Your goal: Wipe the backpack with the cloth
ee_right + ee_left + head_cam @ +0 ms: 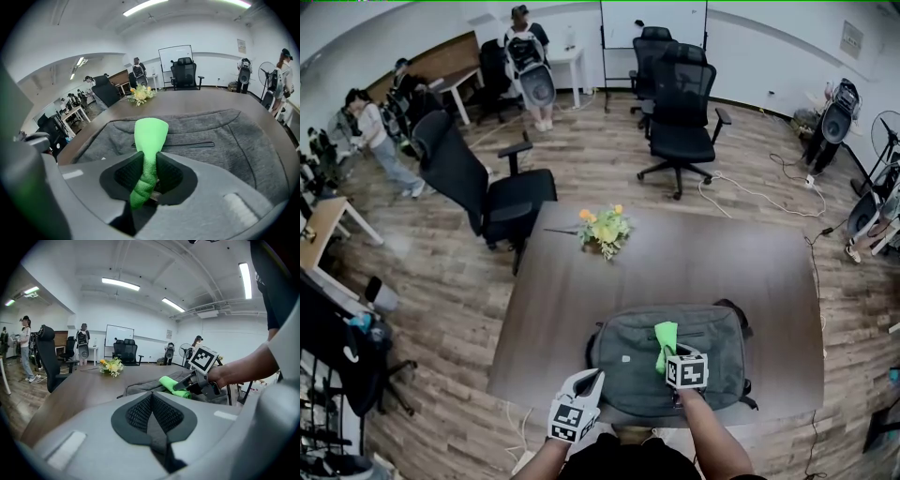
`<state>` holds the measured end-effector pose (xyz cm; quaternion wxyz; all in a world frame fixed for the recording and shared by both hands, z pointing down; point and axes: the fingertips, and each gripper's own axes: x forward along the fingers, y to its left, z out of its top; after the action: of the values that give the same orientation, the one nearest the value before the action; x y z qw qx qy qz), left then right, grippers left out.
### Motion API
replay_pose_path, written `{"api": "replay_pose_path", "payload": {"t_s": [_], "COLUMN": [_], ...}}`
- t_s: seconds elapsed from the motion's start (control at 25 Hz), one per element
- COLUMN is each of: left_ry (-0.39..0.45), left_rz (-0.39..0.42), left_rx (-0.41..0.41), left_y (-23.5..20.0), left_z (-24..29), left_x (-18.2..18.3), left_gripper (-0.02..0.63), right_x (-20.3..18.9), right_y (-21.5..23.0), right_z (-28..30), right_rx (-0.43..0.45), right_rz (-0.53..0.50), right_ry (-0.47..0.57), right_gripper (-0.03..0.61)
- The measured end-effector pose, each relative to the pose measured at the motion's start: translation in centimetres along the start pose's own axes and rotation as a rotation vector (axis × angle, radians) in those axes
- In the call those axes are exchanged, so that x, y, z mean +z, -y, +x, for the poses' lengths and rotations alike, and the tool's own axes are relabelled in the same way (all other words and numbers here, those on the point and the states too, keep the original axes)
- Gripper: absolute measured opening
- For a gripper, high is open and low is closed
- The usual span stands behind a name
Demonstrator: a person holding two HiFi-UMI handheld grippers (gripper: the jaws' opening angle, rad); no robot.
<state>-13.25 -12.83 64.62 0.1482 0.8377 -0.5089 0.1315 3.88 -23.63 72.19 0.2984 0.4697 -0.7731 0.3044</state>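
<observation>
An open-plan office or meeting room. A long brown conference table [581,281] stands in the middle on wood-plank flooring [609,169], with black swivel office chairs [680,98] pulled back from its far and left sides. A whiteboard [653,21] stands at the far white wall, beside a white desk [567,61]; more desks [323,220] line the left edge. Fluorescent strip lights [121,284] run along the ceiling. Cables [750,192] trail over the floor at right, near a standing fan [889,131]. Several people [528,56] stand at the far left.
</observation>
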Motion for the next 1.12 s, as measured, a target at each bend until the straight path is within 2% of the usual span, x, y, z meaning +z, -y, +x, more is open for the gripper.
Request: {"api": "replay_pose_path", "payload": {"t_s": [0.36, 0.56, 0.92, 1.12], "left_ry": [-0.017, -0.008, -0.004, 0.0], "left_rz": [0.016, -0.006, -0.031, -0.029], "left_rx": [-0.03, -0.059, -0.079, -0.096], "left_y": [1.2, 2.1, 3.0, 3.8], "left_z": [0.5, 1.0, 2.0, 2.6], "left_x": [0.1, 0.5, 0.5, 0.3], "left_gripper": [0.018, 0.018, 0.018, 0.018], "right_x": [-0.6, -0.4, 0.0, -0.1], "right_y": [4.7, 6.4, 9.4, 10.7], "right_z": [-2.4, -3.5, -6.2, -7.4], "right_rx": [-0.096, -0.124, -0.236, -0.255], "right_rz": [0.014, 0.038, -0.033, -0.031], "right_ry": [0.007, 0.019, 0.052, 0.06], "right_gripper": [0.086, 0.086, 0.087, 0.087]}}
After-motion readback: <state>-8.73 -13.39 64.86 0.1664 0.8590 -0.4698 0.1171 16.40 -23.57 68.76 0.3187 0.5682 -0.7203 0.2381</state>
